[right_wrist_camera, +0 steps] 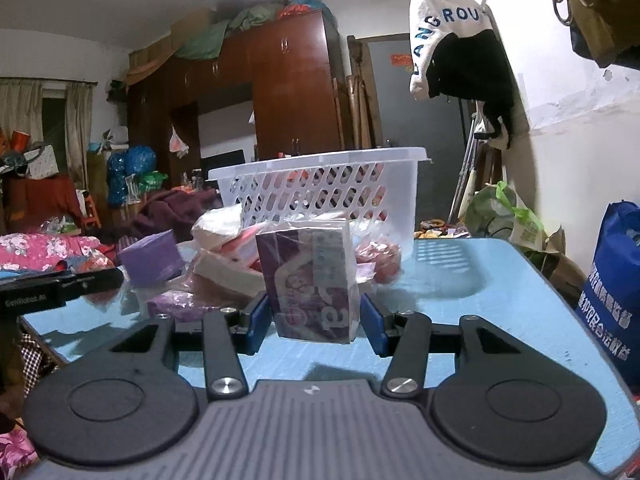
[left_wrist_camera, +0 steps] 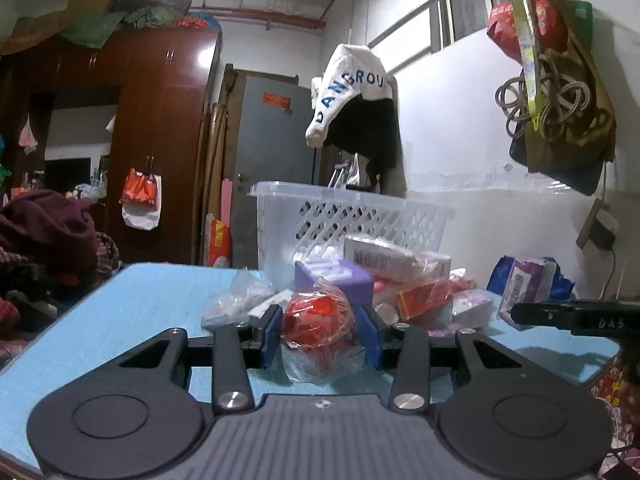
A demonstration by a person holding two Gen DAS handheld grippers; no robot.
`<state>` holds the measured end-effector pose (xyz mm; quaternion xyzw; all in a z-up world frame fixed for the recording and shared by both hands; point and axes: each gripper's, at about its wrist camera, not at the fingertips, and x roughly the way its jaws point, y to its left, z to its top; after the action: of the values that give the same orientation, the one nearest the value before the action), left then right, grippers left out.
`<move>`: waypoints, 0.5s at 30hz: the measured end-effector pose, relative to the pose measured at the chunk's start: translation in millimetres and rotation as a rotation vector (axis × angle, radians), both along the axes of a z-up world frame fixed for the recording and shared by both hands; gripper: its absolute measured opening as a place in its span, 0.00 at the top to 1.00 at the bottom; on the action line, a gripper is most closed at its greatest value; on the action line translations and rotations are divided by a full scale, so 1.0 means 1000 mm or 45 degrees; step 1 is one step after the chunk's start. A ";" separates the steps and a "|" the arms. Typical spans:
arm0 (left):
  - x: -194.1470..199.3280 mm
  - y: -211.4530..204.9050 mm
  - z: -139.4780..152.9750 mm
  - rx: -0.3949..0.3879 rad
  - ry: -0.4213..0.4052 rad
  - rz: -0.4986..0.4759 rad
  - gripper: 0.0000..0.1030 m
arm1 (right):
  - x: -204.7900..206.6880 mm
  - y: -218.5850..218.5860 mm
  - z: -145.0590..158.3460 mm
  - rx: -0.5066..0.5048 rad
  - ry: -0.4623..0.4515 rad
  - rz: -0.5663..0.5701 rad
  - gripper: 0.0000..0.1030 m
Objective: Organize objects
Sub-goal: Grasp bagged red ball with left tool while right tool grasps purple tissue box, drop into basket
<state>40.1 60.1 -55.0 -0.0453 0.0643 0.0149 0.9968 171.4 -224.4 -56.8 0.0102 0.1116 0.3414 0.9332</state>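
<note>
My left gripper (left_wrist_camera: 320, 332) is shut on a red packet in a clear plastic bag (left_wrist_camera: 316, 312), low over the light blue table (left_wrist_camera: 120, 312). My right gripper (right_wrist_camera: 314, 324) is shut on an upright purple printed pack in clear wrap (right_wrist_camera: 312, 276), held just above the table (right_wrist_camera: 480, 300). Behind both stands a white slotted plastic basket (left_wrist_camera: 360, 220) (right_wrist_camera: 320, 184) at the table's far side. Between the grippers and the basket lies a pile of boxes and bags, among them a purple box (left_wrist_camera: 332, 280) (right_wrist_camera: 150, 258) and a white barcoded box (left_wrist_camera: 376, 254).
The other gripper's black body shows at the right edge of the left view (left_wrist_camera: 568, 316) and the left edge of the right view (right_wrist_camera: 48, 288). A blue shopping bag (right_wrist_camera: 616, 288) stands beside the table. Clothes hang from a wall rail (left_wrist_camera: 360, 92). A dark wardrobe (left_wrist_camera: 160, 120) stands behind.
</note>
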 end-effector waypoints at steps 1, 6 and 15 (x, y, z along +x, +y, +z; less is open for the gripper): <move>0.000 0.000 0.000 0.007 -0.004 0.002 0.56 | 0.001 0.000 0.000 0.000 -0.002 -0.003 0.49; 0.002 0.007 -0.002 -0.024 -0.002 0.006 0.56 | 0.006 0.001 -0.007 0.004 0.019 -0.009 0.49; 0.000 0.016 0.029 -0.063 -0.104 -0.045 0.56 | 0.003 -0.001 0.019 0.055 -0.072 0.030 0.49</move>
<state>40.4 76.5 -25.7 -0.0692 0.0248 -0.0062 0.9973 174.8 -225.8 -37.8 0.0193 0.0779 0.3547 0.9315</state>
